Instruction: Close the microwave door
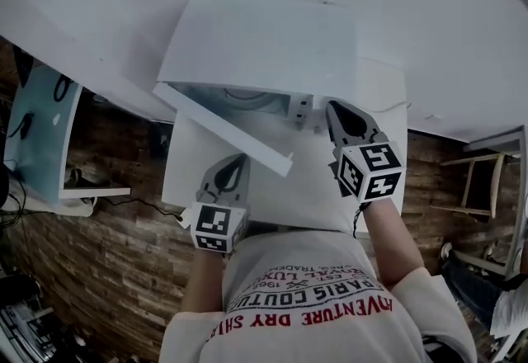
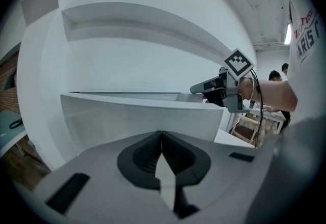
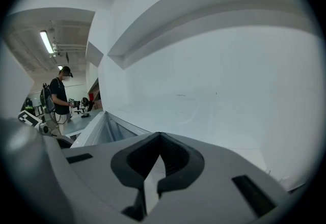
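L gripper [image 1: 235,165] is clenched w/ nothing in it. Just ahead of its tips the microwave door [image 1: 235,132] stands open, outer face toward it, not touching. R gripper [image 1: 337,110] is also pinched shut & empty, off past the door's free end, tips by the front right of the microwave [image 1: 264,40]. Looks like the approach step. Next prob: L tips onto the door's face, push fwd till shut. R likely must clear the opening.
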Motion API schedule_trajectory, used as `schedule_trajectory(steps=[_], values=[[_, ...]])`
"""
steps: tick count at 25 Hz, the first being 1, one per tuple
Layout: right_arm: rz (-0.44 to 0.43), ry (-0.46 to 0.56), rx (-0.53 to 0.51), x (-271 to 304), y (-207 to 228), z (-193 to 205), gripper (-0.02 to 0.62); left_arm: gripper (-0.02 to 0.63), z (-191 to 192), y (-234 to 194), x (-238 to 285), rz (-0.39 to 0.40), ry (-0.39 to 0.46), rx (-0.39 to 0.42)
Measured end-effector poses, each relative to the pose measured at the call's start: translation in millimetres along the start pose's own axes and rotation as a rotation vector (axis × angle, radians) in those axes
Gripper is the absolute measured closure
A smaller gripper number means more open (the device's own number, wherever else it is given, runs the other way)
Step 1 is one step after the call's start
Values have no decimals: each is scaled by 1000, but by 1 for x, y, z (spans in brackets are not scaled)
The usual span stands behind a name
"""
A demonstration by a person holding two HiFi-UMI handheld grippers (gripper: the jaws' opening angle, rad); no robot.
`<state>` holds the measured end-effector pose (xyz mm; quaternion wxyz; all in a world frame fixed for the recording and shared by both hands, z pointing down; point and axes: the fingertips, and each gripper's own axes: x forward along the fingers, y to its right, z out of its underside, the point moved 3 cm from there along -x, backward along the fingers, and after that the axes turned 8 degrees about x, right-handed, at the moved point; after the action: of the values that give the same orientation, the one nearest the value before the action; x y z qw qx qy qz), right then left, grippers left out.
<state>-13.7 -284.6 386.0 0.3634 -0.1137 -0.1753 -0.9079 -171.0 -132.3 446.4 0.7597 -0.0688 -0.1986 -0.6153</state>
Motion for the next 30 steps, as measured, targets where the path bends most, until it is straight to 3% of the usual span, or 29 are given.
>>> schedule_trajectory(steps=[5,9,12,25,30], values=[[67,15,6,-3,5,1,584,600,-1,-2,19,98,7,27],[84,9,-25,0,2,2,584,600,0,-4,32,119,-18,45],[98,29,10,-2,5,1,584,600,-4,-6,43,152,-9,53],[137,31,-48,-3,1,1,584,601,-15,-15,79,188,-1,79],[136,35,-41,-3,1,1,584,601,-19,-17,87,204,-10,42]])
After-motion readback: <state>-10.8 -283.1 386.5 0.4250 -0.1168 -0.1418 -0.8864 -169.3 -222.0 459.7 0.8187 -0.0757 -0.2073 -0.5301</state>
